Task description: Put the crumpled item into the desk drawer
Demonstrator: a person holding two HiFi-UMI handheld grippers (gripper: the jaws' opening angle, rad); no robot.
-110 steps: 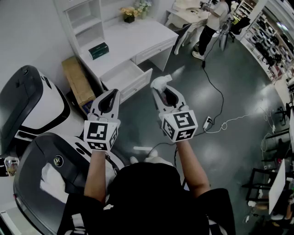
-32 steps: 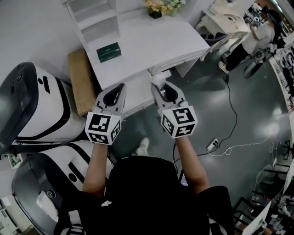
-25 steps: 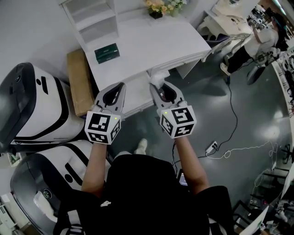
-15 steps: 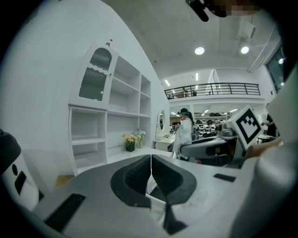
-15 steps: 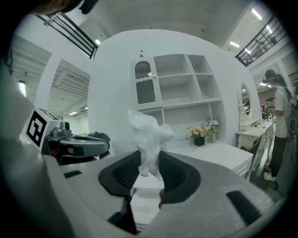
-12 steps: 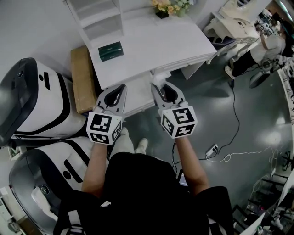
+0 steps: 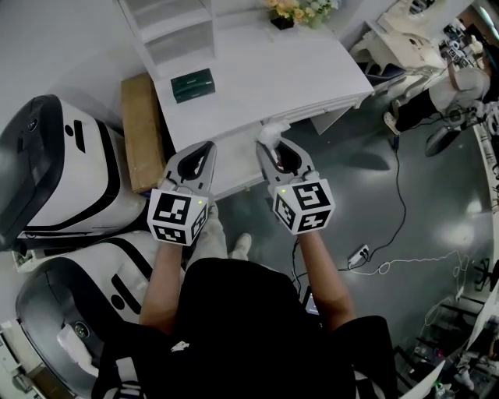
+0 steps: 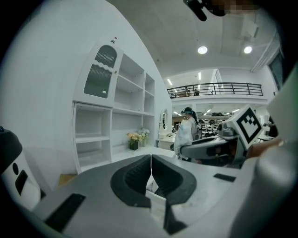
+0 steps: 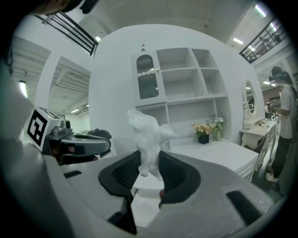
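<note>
While I hold both tools out in front of me, my right gripper [image 7: 270, 145] is clamped on the crumpled item [image 7: 270, 132], a white wad pinched low down between the two dark pads. In the right gripper view the wad [image 9: 149, 132] stands upright out of the jaws [image 9: 150, 161]. Most of it rises above the fingertips, and only its lower end is caught in the grip.

From the head view the wad shows right at the front edge of the white desk [image 7: 265, 70], over the far right part of the open drawer [image 7: 236, 167]. It is not in the drawer; it hangs in my grip, clear of the desk top. How high it sits above the drawer I cannot tell.

My left gripper [image 7: 205, 150] is level with the right one and just beside it, over the drawer's left part. Its jaws are pressed together with nothing between them, as the left gripper view [image 8: 150, 163] shows plainly.

On the desk top lies a dark green box [image 7: 192, 80], well apart from the wad, and a pot of flowers [image 7: 300, 9] stands at the back. A brown cardboard box [image 7: 142, 128] sits on the floor to the left of the desk.
</note>
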